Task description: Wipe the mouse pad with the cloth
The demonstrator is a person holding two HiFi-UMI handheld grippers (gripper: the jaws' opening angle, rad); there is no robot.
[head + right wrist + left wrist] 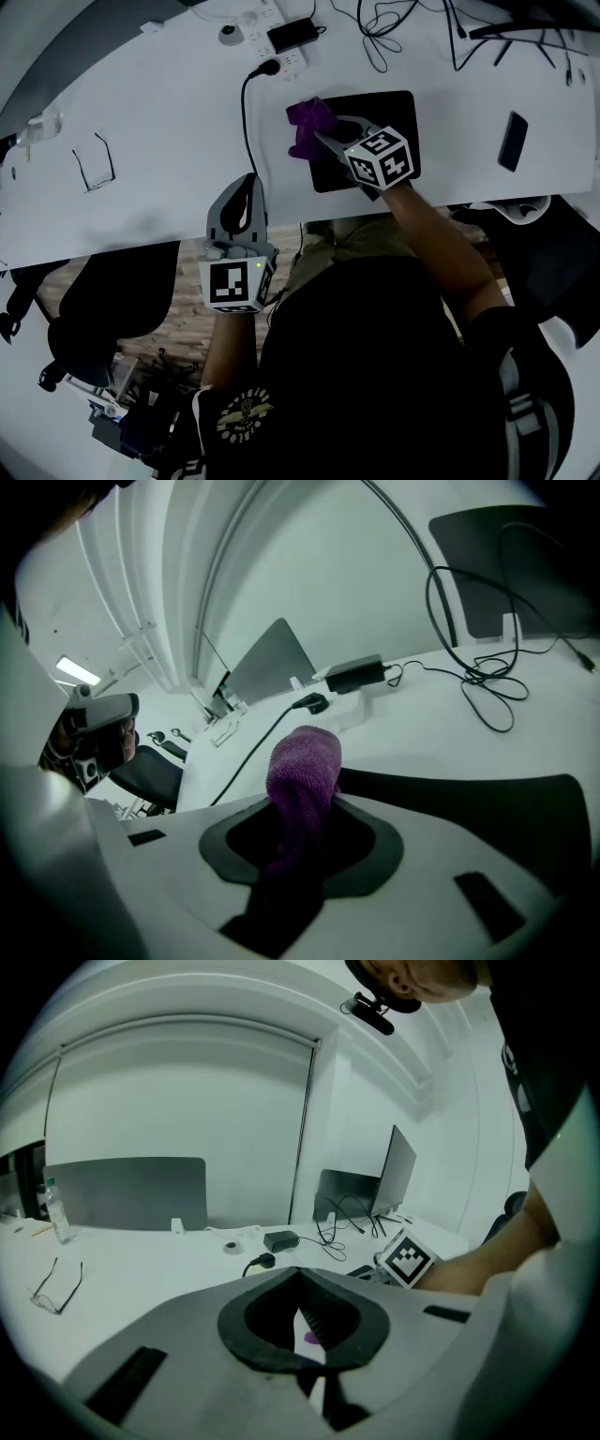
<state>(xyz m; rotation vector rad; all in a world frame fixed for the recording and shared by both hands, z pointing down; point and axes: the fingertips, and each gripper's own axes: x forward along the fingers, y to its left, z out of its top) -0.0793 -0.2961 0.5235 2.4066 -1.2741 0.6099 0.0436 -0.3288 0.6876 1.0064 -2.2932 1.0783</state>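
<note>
Head view, left to right: a pair of glasses point(94, 161) lies on the white desk point(169, 112). The left gripper point(249, 183) hangs at the desk's near edge, its jaws pressed together on nothing, well apart from the pad. A black cable point(246, 112) runs up to a power strip point(292, 61). Just right of the cable, the right gripper point(323, 139) clenches a purple cloth point(306, 122). The cloth sits bunched over the left edge of the black mouse pad point(394, 112), partly on the pad and partly on the desk. A dark phone point(513, 141) lies farther right. Right gripper view shows the cloth standing up between the clamped jaws, with the pad behind it.
</note>
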